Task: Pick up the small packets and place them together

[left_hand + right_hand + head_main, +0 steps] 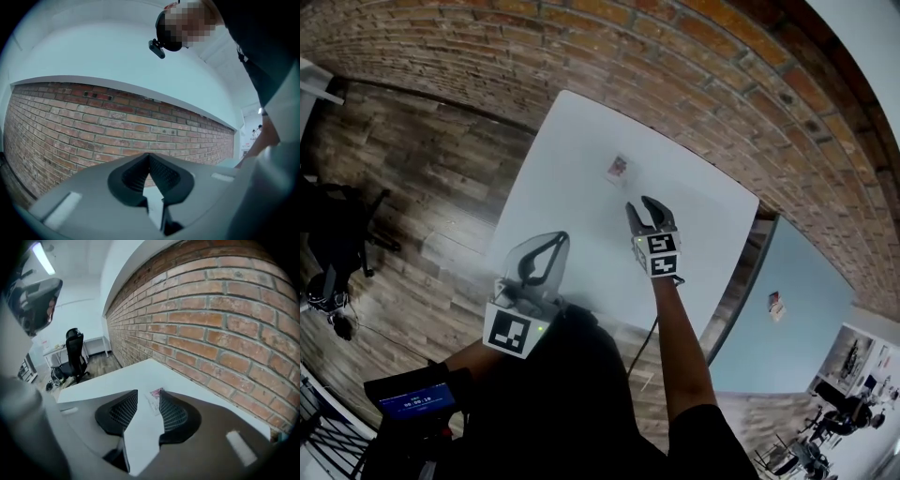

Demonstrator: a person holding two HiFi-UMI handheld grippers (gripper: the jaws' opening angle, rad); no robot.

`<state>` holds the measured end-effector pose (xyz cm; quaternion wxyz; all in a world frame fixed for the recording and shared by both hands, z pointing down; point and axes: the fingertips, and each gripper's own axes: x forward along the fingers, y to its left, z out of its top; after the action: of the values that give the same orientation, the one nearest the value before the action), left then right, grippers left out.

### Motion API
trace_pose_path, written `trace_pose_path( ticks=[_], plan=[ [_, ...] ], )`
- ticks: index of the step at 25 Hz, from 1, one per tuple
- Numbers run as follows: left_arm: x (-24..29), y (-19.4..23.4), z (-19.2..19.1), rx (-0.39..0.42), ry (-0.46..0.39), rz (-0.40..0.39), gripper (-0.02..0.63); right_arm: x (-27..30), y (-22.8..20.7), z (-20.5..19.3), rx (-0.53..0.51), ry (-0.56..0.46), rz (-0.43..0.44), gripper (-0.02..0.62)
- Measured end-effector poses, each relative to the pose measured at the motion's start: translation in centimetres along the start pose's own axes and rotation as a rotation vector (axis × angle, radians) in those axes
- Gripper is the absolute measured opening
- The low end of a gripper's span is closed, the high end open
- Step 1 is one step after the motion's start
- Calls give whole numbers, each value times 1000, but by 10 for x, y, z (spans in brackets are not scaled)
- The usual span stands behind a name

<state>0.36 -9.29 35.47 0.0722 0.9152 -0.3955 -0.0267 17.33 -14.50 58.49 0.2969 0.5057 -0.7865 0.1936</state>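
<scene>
My right hand-held gripper point(639, 208) hangs open and empty over the bench point(562, 187), the packets point(618, 168) lie in one spot just ahead of it, and my left hand-held gripper point(150, 156) is closed on nothing, so the gathering looks nearly done.

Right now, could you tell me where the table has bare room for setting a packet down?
The white table is bare almost everywhere: from the small packet out to the brick wall side, along the left edge, and the near half beside the left gripper. Only the gap between the packet and the right gripper is tight.
</scene>
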Motion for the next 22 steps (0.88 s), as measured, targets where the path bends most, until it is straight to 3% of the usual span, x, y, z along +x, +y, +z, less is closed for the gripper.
trace_pose_path(
  ticks=[8, 14, 18, 22],
  plan=[
    [-16, 47, -16, -43, 49, 56, 0, 89, -23, -21, -126, 206, 42, 183],
    [-30, 79, -23, -78, 68, 115, 0, 123, -37, -29, -177, 289, 65, 186],
    [-29, 97, -26, -118, 67, 148, 0, 134, -35, -38, -131, 340, 125, 207],
    [-27, 106, -21, -125, 56, 155, 0, 134, -38, -45, -7, 348, 103, 204]
  ],
)
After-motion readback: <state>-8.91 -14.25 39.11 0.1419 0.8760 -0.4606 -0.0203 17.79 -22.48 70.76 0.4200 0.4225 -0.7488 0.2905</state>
